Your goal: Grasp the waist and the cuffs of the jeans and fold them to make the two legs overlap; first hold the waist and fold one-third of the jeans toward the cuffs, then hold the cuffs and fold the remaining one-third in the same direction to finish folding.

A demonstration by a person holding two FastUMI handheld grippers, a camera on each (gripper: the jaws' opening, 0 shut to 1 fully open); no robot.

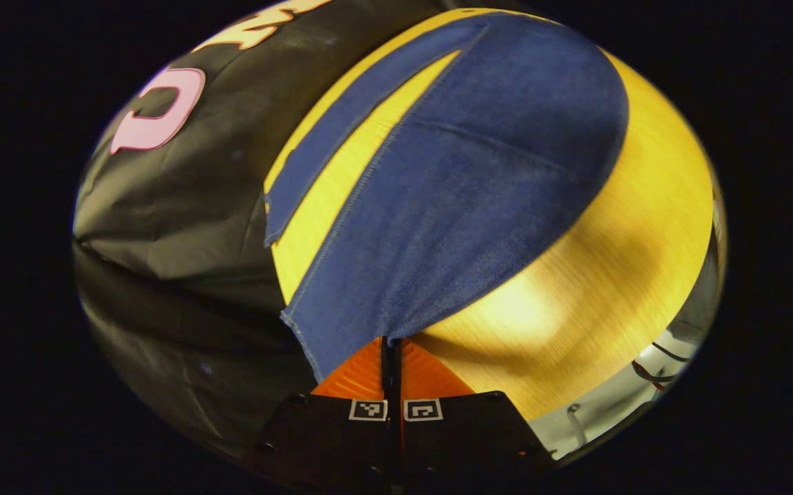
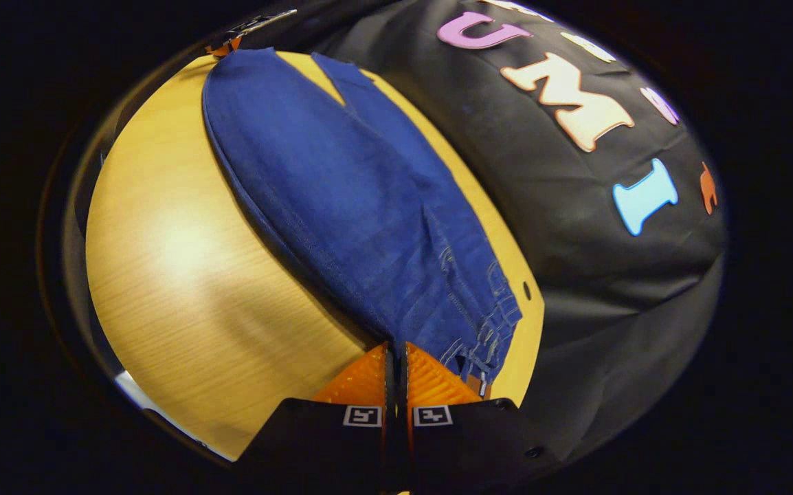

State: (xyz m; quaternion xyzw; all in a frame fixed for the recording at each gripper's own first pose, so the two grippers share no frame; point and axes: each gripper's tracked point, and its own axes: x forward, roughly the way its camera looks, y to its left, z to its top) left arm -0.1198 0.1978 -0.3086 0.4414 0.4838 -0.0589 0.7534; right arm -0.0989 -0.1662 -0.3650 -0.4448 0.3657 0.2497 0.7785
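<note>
Left gripper view: left gripper (image 1: 391,342) pinched jeans (image 1: 465,192) cuff at desk (image 1: 616,275) edge; right gripper (image 2: 395,347) clamped waist near desk corner.

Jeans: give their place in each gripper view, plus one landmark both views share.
Left gripper view: jeans fill the centre, cuff end at this gripper's fingertips.
Right gripper view: jeans run from upper left to the waist at bottom centre.
Shared landmark: the wooden table.
</note>
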